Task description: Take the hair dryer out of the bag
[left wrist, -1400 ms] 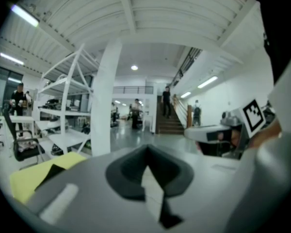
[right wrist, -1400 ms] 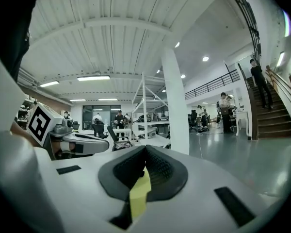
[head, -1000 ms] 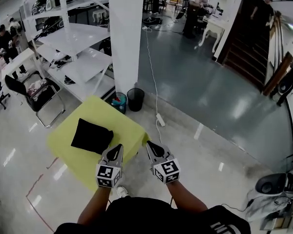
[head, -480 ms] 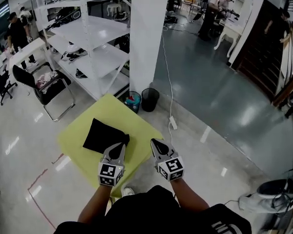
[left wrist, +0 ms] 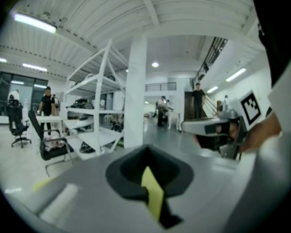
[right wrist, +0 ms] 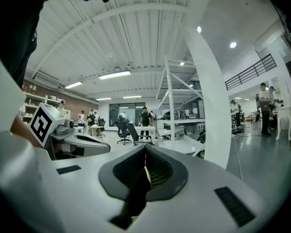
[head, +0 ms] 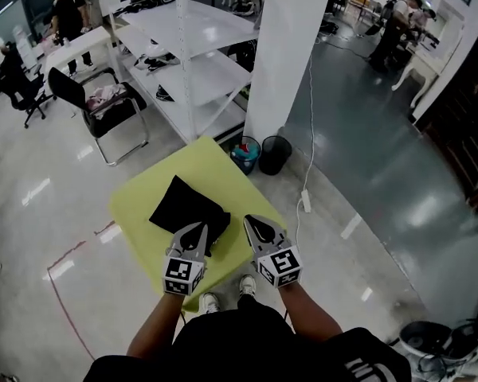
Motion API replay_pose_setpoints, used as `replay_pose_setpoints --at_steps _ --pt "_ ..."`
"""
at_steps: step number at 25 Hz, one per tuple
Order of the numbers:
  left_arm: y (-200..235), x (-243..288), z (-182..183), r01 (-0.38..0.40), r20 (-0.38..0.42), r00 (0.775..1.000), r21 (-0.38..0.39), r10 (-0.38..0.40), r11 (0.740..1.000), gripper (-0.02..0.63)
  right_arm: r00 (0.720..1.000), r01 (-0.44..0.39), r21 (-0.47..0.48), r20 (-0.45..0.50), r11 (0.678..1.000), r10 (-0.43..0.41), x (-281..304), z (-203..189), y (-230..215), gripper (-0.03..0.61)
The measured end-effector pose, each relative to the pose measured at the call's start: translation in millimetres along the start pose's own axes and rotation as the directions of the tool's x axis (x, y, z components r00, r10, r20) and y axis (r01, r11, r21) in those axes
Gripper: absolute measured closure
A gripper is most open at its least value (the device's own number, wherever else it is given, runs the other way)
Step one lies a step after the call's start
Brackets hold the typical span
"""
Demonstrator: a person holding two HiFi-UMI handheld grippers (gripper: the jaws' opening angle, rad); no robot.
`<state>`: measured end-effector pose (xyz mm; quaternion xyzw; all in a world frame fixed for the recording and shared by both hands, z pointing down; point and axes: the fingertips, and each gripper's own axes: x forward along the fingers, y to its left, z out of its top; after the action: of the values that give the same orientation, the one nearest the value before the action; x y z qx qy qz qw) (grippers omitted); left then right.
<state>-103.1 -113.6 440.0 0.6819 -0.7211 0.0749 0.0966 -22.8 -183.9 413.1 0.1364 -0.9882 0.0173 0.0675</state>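
Nothing done yet: black bag (head: 188, 211) lies closed on yellow table (head: 143, 201), left gripper (head: 190, 239) and right gripper (head: 259, 231) near it, jaws pressed together, empty.

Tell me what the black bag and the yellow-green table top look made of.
Black bag: soft matte cloth, it seems; it lies limp with uneven edges and no shine.
Table top: smooth, flat, even yellow-green; possibly laminate, paint or plastic, the view cannot settle which.

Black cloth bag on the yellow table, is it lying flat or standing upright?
Lying flat. The head view shows the black cloth bag spread low on the yellow square table.
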Motion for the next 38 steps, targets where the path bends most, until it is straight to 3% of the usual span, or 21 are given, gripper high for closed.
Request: replay_pose_setpoints --at_steps 10,18,21,26,30,38 --pt "13.7 19.4 -45.3 -0.073 -0.081 0.994 -0.019 0.071 0.997 0.607 0.986 -0.113 0.009 -0.123 0.994 0.113 39.3 -57.2 2.5 0.572" --pt "40.6 34.6 -106.9 -0.179 -0.186 0.967 -0.007 0.175 0.984 0.606 0.954 -0.172 0.03 -0.244 0.985 0.174 63.6 -119.6 5.9 0.572" --pt "44.6 39.0 -135.8 -0.224 -0.242 0.945 0.002 0.218 0.974 0.583 0.937 -0.196 0.039 -0.287 0.98 0.199 70.2 -148.1 5.7 0.572" --pt "25.2 48.8 -195.1 -0.165 -0.372 0.911 0.069 0.179 0.984 0.454 0.911 -0.233 0.051 -0.339 0.971 0.236 83.3 -183.0 7.5 0.572" --pt "15.8 60.9 -233.7 -0.101 -0.478 0.865 0.134 0.153 0.986 0.324 0.901 -0.238 0.057 -0.36 0.97 0.243 94.6 -202.3 4.6 0.572" --pt "18.5 79.3 -280.6 -0.008 -0.59 0.797 0.206 0.131 0.979 0.288 0.875 -0.242 0.086 -0.411 0.966 0.256 94.3 -236.0 5.3 0.571"
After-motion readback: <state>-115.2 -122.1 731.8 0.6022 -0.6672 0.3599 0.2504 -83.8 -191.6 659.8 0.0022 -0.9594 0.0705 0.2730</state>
